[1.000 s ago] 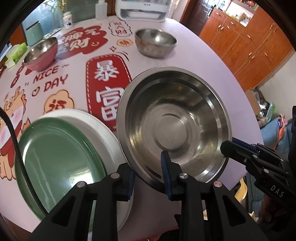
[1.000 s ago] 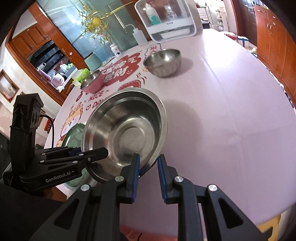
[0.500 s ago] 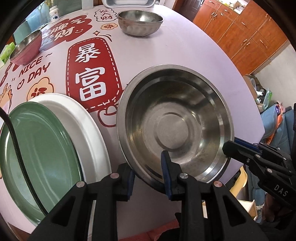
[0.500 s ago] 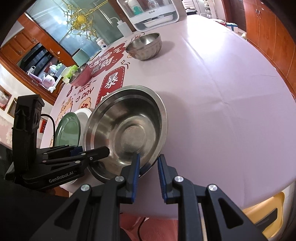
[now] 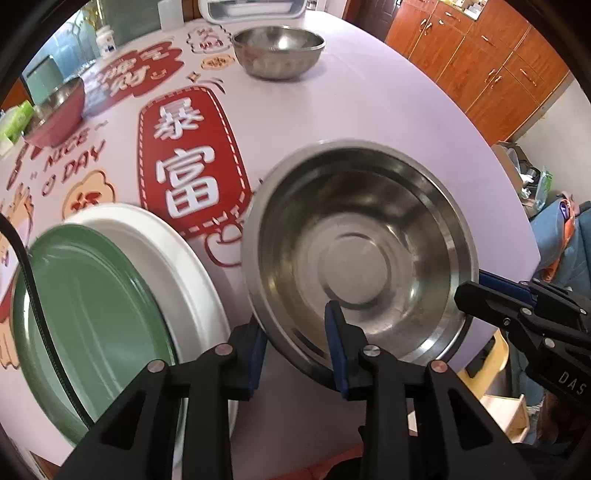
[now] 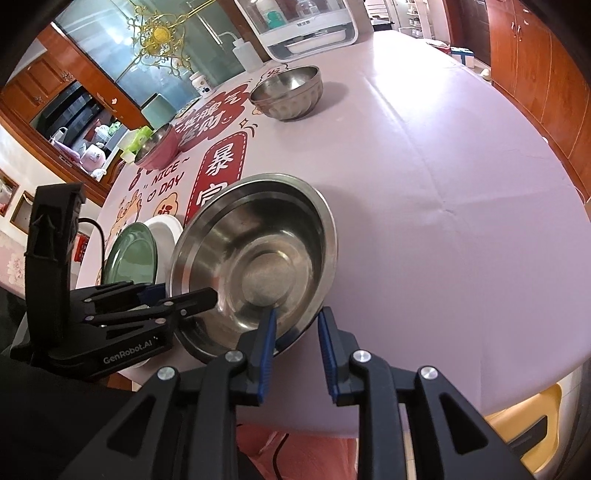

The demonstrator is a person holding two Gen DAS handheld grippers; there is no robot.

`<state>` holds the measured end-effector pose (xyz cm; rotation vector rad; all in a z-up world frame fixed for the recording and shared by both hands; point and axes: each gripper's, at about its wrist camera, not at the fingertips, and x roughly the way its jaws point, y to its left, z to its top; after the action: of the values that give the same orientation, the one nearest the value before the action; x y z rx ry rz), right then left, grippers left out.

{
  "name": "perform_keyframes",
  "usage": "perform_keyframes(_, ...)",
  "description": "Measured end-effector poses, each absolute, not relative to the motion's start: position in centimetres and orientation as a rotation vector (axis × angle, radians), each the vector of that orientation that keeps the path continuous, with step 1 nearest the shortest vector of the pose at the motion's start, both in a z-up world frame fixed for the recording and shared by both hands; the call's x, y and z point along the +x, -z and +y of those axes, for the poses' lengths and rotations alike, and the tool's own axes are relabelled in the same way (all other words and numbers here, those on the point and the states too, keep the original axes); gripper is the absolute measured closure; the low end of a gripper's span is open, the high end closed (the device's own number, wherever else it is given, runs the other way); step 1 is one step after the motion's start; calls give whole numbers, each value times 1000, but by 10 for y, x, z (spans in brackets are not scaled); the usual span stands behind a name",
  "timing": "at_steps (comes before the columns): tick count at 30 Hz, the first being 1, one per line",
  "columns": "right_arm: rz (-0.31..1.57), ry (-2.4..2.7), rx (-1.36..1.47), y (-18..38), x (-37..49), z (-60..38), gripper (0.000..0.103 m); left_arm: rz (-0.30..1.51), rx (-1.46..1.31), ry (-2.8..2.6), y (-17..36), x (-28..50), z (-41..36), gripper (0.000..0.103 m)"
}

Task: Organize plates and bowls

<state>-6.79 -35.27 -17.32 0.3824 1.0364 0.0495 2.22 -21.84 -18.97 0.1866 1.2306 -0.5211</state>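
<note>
Three bowls stand on the table: one large steel bowl at about 4 o'clock in the left wrist view, one smaller steel bowl at 12 o'clock, and one red-sided bowl at 10 o'clock. Two plates lie at 8 o'clock, one green plate on top of one white plate. Two white bottles show at the far edge, one small jar at 11 o'clock in the right wrist view and one taller squeeze bottle just right of it. One white appliance sits at 12 o'clock.
</note>
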Motion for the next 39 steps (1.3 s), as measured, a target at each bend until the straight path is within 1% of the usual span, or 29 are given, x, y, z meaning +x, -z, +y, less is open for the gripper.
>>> perform_keyframes(1,1035,-49,385,173,-68,-354,79,1221,189,514,187,23,-217,70)
perform_keyframes(3,1021,-46,391,170,-67,-357,71,1208,192,501,183,24,-216,70)
perform_keyframes(5,1003,-40,392,166,-67,-359,67,1196,193,487,178,25,-213,69)
perform_keyframes(6,991,-41,392,163,-66,-360,67,1189,192,479,175,25,-211,68)
perform_keyframes(9,973,-40,385,157,-61,-363,67,1158,197,460,167,25,-206,57)
perform_keyframes(10,964,-41,381,155,-59,-363,67,1138,201,449,162,25,-205,56)
perform_keyframes(14,943,-58,361,149,-52,-362,67,1095,194,425,150,26,-202,55)
perform_keyframes(17,926,-78,339,143,-47,-358,66,1058,189,397,138,26,-199,52)
perform_keyframes(18,920,-86,331,141,-45,-356,64,1048,188,389,135,27,-197,49)
perform_keyframes(20,911,-97,316,138,-42,-353,59,1023,188,367,128,27,-194,48)
perform_keyframes(21,905,-103,309,136,-41,-351,58,1014,187,354,124,27,-192,48)
perform_keyframes(28,887,-145,264,125,-29,-337,57,970,146,274,102,33,-169,46)
perform_keyframes(32,880,-161,242,121,-22,-326,51,953,119,224,91,37,-153,45)
perform_keyframes(34,874,-171,230,117,-19,-320,49,946,113,191,86,40,-144,38)
perform_keyframes(37,861,-184,216,111,-14,-308,48,929,99,159,77,45,-129,38)
perform_keyframes(39,849,-196,208,106,-11,-297,43,921,100,137,72,49,-119,38)
